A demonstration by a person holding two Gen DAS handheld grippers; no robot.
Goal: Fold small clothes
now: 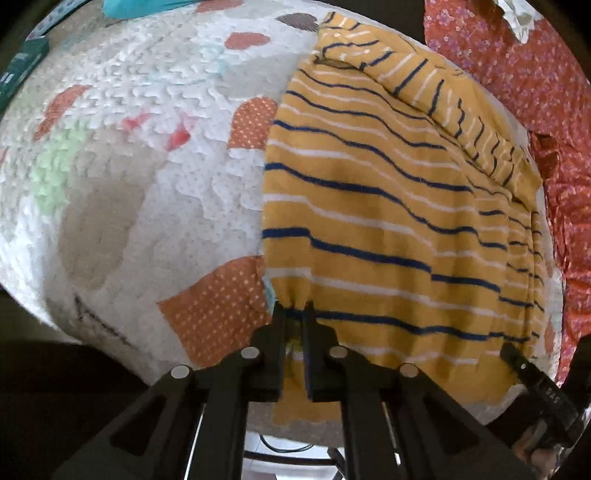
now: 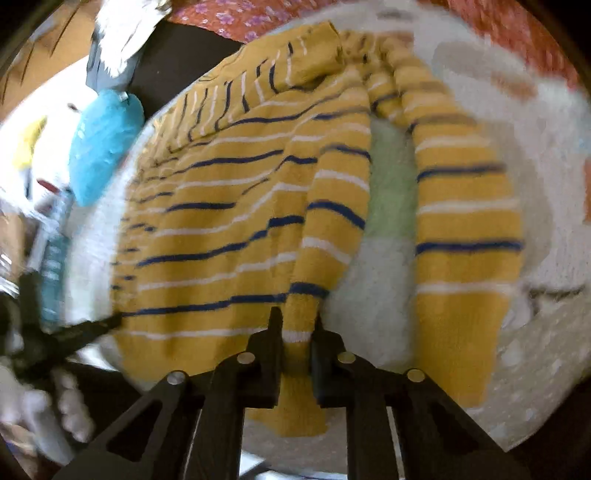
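A small mustard-yellow garment [image 1: 388,206] with navy and white stripes lies on a quilted patchwork cover [image 1: 147,177]. My left gripper [image 1: 294,308] is shut on its near bottom corner. In the right wrist view the same garment [image 2: 221,221] shows two long striped parts hanging toward me. My right gripper [image 2: 297,319] is shut on the end of the inner striped part [image 2: 332,206]; the outer part [image 2: 465,229] lies free to its right. The right gripper also shows in the left wrist view [image 1: 532,373], and the left gripper shows in the right wrist view [image 2: 85,328].
A red floral fabric [image 1: 535,92] lies beyond the garment at the right. A teal bundle [image 2: 103,144] and a white stuffed item [image 2: 122,26] sit past the cover's left edge. The cover's near edge [image 1: 110,332] drops to dark floor.
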